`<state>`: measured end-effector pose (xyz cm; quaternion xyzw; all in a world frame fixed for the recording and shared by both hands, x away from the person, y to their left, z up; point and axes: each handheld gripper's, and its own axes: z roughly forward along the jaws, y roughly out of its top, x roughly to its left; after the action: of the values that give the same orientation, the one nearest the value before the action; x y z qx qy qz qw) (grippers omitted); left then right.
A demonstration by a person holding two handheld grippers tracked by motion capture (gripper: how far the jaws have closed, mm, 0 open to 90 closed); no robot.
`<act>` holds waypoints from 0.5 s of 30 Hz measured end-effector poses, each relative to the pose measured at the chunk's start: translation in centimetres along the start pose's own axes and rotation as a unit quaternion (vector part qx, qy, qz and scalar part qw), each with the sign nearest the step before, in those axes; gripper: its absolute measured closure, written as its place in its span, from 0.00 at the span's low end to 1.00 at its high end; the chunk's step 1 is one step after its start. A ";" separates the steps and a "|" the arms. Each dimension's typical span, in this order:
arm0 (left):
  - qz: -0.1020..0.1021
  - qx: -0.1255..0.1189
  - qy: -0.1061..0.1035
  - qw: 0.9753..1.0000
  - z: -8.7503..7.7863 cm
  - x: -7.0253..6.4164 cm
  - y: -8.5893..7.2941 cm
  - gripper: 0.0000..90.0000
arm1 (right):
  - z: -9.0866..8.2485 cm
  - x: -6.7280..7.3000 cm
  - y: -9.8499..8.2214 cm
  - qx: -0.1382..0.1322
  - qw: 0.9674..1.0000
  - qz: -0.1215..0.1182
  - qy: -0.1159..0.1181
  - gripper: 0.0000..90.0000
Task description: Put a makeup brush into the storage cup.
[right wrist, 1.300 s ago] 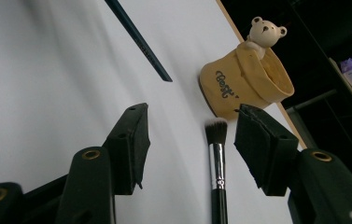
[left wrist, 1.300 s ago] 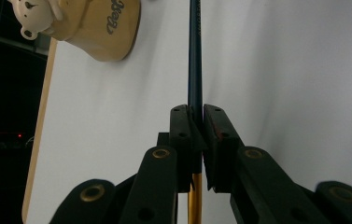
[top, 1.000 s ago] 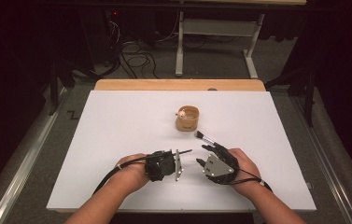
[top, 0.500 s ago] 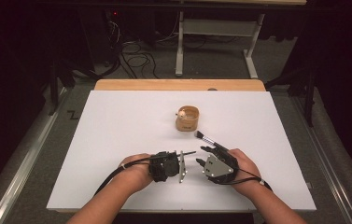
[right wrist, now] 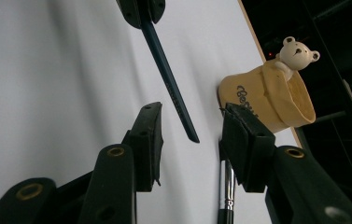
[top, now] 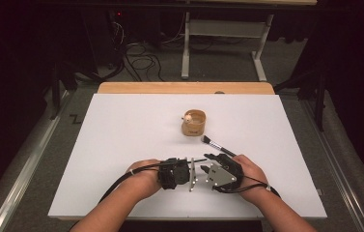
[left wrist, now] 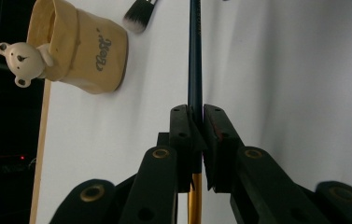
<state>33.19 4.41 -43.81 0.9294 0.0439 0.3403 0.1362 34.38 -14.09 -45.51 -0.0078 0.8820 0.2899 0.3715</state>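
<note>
Overhead, white tabletop (top: 121, 145), dark room.

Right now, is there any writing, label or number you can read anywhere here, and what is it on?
Dark cursive lettering on the side of the tan bear cup: too stylised and blurred to read for certain; it may start with "B".
The same lettering in the right gripper view: partly hidden behind the jaw, unreadable.
No other readable text on the brushes, grippers or table.
</note>
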 end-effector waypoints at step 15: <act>0.004 -0.012 -0.008 1.000 -0.2 0.0 0.3 0.92 | -0.1 0.3 0.7 0.001 1.000 -0.029 0.010 0.72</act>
<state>33.07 4.11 -43.61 0.9305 0.0354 0.3342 0.1461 33.89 -13.54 -45.31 -0.0364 0.8853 0.2782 0.3709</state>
